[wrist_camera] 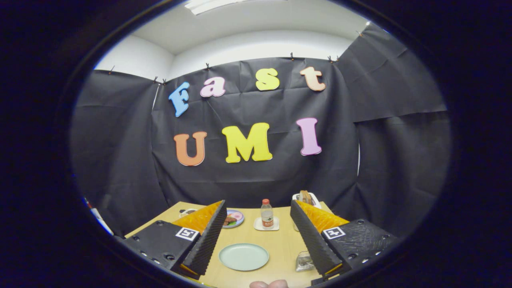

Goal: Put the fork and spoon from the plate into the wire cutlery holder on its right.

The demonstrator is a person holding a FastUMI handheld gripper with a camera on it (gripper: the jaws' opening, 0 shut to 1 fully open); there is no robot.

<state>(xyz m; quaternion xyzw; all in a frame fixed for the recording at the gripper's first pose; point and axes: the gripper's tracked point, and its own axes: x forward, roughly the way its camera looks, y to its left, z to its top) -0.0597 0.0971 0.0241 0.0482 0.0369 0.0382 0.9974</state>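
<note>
your gripper (256,236) hangs with fingers wide, holding nothing. the pale green plate (244,257) at the desk's near edge looks bare; whether the wire cutlery holder (305,261) beside it holds the cutlery, you cannot tell.

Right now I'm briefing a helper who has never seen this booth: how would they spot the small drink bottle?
On the light wooden table, look beyond the open gripper, toward the black cloth wall. The small clear plastic bottle stands upright on a white square coaster. Its red cap sets it apart from the flat pale green plate nearer the fingers.
</note>
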